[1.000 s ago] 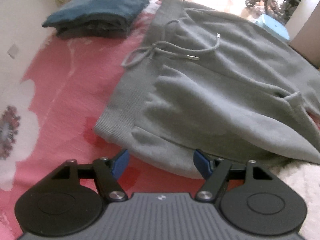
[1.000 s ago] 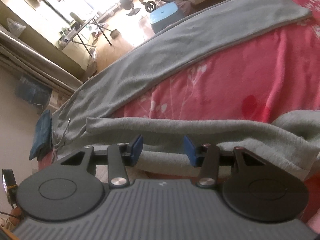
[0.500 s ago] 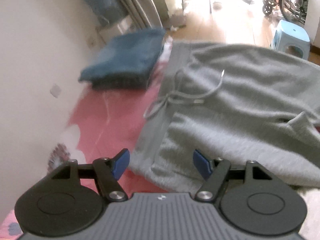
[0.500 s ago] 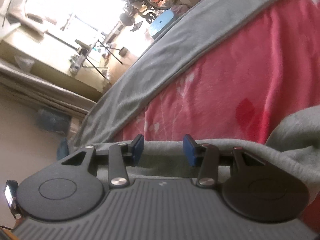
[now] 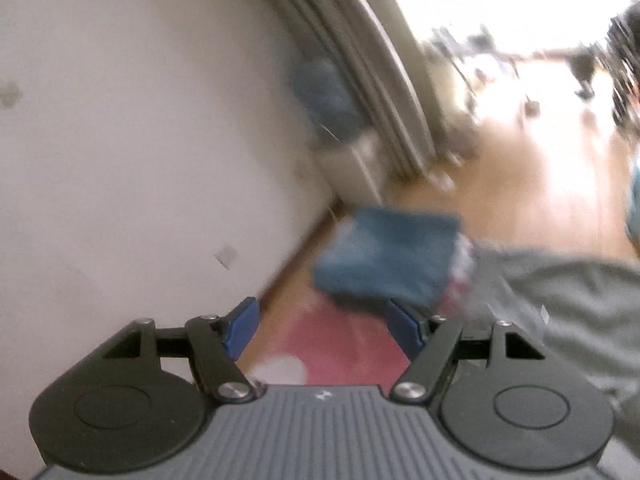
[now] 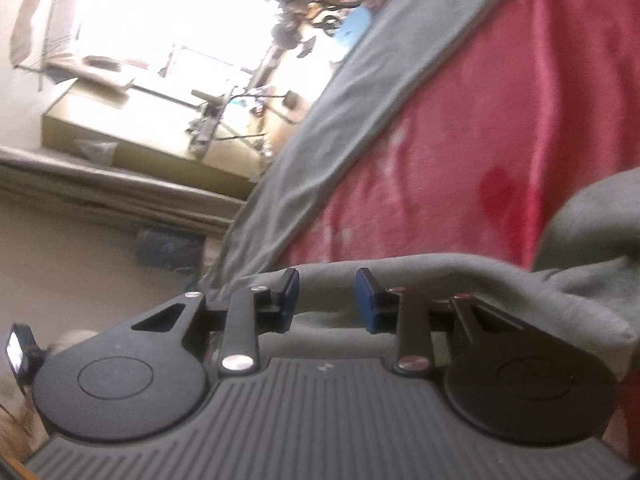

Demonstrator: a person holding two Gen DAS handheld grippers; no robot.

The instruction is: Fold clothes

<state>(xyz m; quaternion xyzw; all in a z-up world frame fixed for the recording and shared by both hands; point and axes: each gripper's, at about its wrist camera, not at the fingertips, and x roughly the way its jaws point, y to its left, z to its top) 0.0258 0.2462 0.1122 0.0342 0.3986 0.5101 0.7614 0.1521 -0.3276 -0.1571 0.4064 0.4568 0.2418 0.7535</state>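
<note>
Grey trousers point(image 6: 340, 128), leg running diagonally up-right

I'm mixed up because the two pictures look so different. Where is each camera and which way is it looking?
Left wrist: sits on the left gripper, open and empty, looking over the red bedspread at a blue folded pile, wall and floor.
Right wrist: sits on the right gripper, open, tilted sideways, looking along the bed; grey cloth lies between its fingers.
Shared: the grey sweatpants, bedspread and bright room beyond. No hand shows.
</note>
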